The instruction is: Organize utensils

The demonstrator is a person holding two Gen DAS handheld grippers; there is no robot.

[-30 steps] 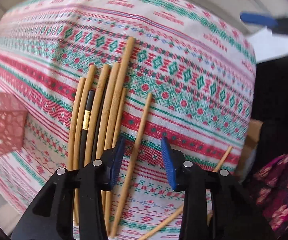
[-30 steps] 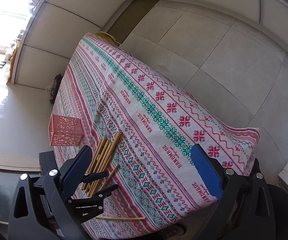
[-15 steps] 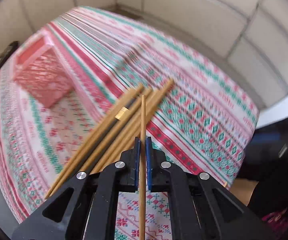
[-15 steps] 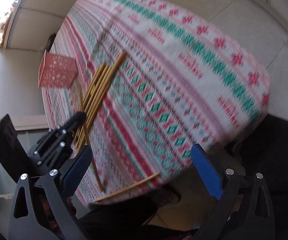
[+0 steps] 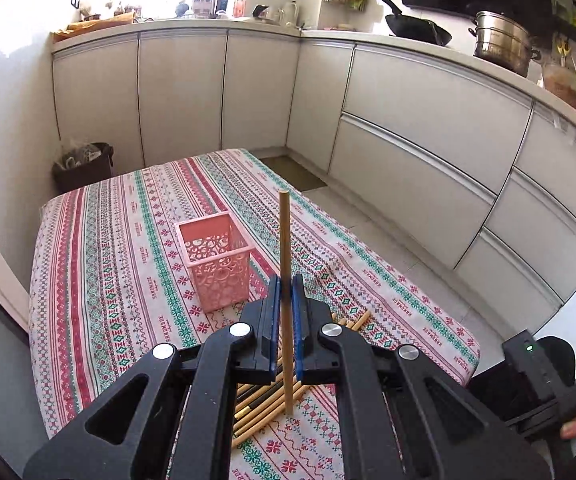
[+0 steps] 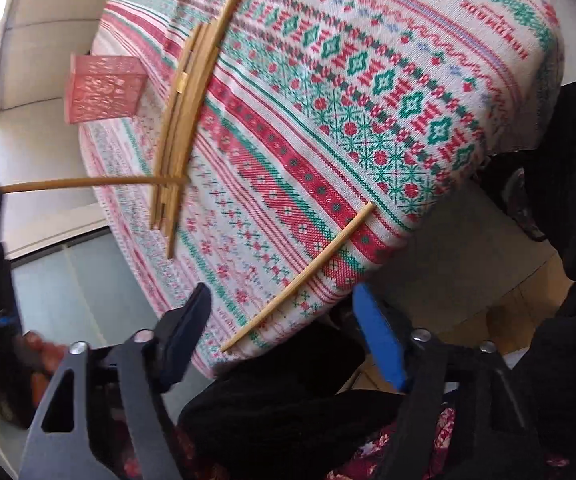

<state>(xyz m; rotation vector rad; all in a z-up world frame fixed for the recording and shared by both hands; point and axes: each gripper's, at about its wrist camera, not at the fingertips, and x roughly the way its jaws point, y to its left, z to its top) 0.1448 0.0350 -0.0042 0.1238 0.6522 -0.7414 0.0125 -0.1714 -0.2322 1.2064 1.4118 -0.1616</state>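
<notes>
My left gripper (image 5: 286, 282) is shut on one wooden chopstick (image 5: 284, 236), held upright above the patterned tablecloth (image 5: 108, 280). A pink openwork basket (image 5: 216, 264) stands just beyond it, to the left. Under the gripper lies a pile of chopsticks (image 5: 266, 406). In the right wrist view, the right gripper (image 6: 284, 300) hangs at the table's near edge with its jaws closing. A lone chopstick (image 6: 307, 268) lies just ahead of the fingertips, and no pad touches it. That view also shows the pile (image 6: 184, 112), the basket (image 6: 102, 88) and the lifted chopstick (image 6: 80, 182).
White kitchen cabinets (image 5: 407, 128) wrap around the table, with a wok (image 5: 415, 26) and a steel pot (image 5: 501, 40) on the counter. A dark bin (image 5: 84, 166) stands on the floor at the far left. A person's dark and floral clothing (image 6: 427, 440) sits below the right gripper.
The left gripper shut on a single chopstick beside the pile, rose and tipped it upright. The right gripper swung down toward the lone chopstick at the table edge, and its jaws narrowed.
</notes>
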